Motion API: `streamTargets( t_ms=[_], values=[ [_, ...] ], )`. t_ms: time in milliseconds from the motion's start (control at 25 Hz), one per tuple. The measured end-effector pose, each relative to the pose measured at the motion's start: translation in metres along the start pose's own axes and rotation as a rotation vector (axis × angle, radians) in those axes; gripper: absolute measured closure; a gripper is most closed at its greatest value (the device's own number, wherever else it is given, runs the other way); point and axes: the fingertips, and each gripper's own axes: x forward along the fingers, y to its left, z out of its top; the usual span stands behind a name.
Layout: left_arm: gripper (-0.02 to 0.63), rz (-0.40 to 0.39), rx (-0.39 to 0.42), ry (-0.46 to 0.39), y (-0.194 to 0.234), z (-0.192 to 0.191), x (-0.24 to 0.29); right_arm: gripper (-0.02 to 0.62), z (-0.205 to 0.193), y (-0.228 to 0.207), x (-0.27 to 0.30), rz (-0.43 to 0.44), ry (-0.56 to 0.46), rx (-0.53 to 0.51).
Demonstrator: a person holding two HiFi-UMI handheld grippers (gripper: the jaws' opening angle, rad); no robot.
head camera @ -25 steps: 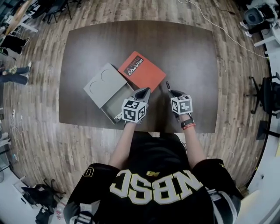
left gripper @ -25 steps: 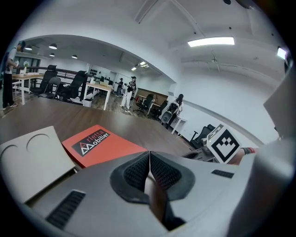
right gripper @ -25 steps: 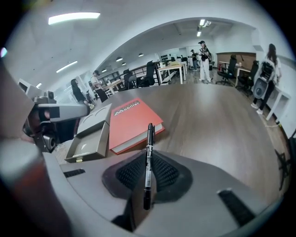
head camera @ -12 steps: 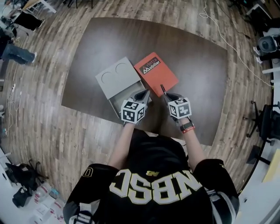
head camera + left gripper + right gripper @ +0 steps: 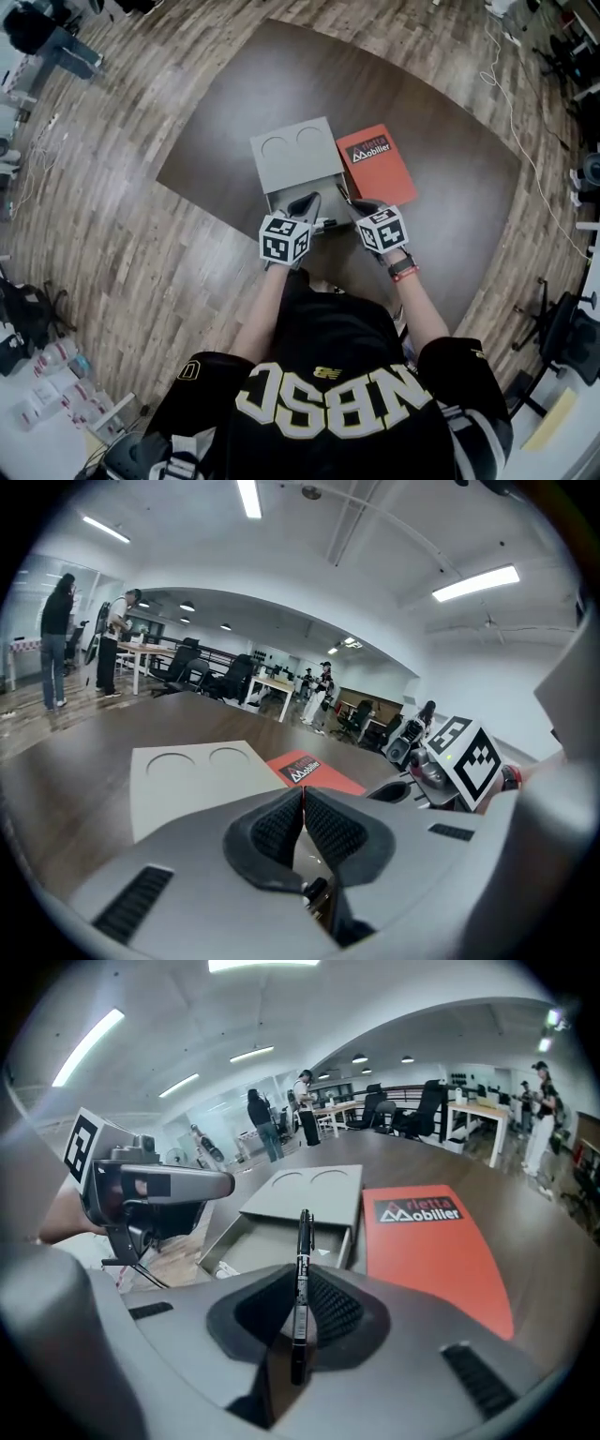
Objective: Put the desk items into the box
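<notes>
A grey box (image 5: 295, 155) lies on the dark table (image 5: 450, 225), its lid (image 5: 314, 1188) slid back so the near end (image 5: 267, 1252) is uncovered. A red notebook (image 5: 377, 164) lies against its right side. My right gripper (image 5: 352, 202) is shut on a black pen (image 5: 302, 1241), which points forward over the uncovered end near its right wall. Hovering over that same end, my left gripper (image 5: 307, 202) is shut with nothing between its pads (image 5: 272, 827). From the left gripper view I see the lid (image 5: 192, 775), the notebook (image 5: 314, 771) and the right gripper's marker cube (image 5: 466, 757).
Small items lie in the uncovered part of the box (image 5: 220, 1265); I cannot tell what they are. Wooden floor surrounds the table. Office chairs (image 5: 562, 337) stand at the right, and people and desks stand far off (image 5: 56, 639).
Both grippers now sit over the box's uncovered end. The right gripper has carried the pen left, from beside the notebook's near corner to the box. The head view has swung.
</notes>
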Motion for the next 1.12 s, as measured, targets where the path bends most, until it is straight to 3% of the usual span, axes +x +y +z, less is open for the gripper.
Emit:
streamTargets(
  t_ms=[240,680,880,1120],
  values=[
    [0.589,0.088,-0.043,-0.039,0.029,-0.003,-0.027,0.543,0.012,0.021,0.028,0.1,0.062,-0.213],
    [0.589,0.176,-0.097,-0.046,0.061,-0.017,-0.059,0.543,0.021,0.053,0.083,0.185,0.161,-0.51],
    [0.589,0.191,-0.114,-0.042,0.069,-0.024,-0.062,0.543,0.012,0.054,0.108,0.187,0.232,-0.597],
    [0.589,0.206,-0.128,-0.043,0.076,-0.026,-0.066,0.543,0.009,0.053,0.125,0.189,0.274,-0.618]
  ],
)
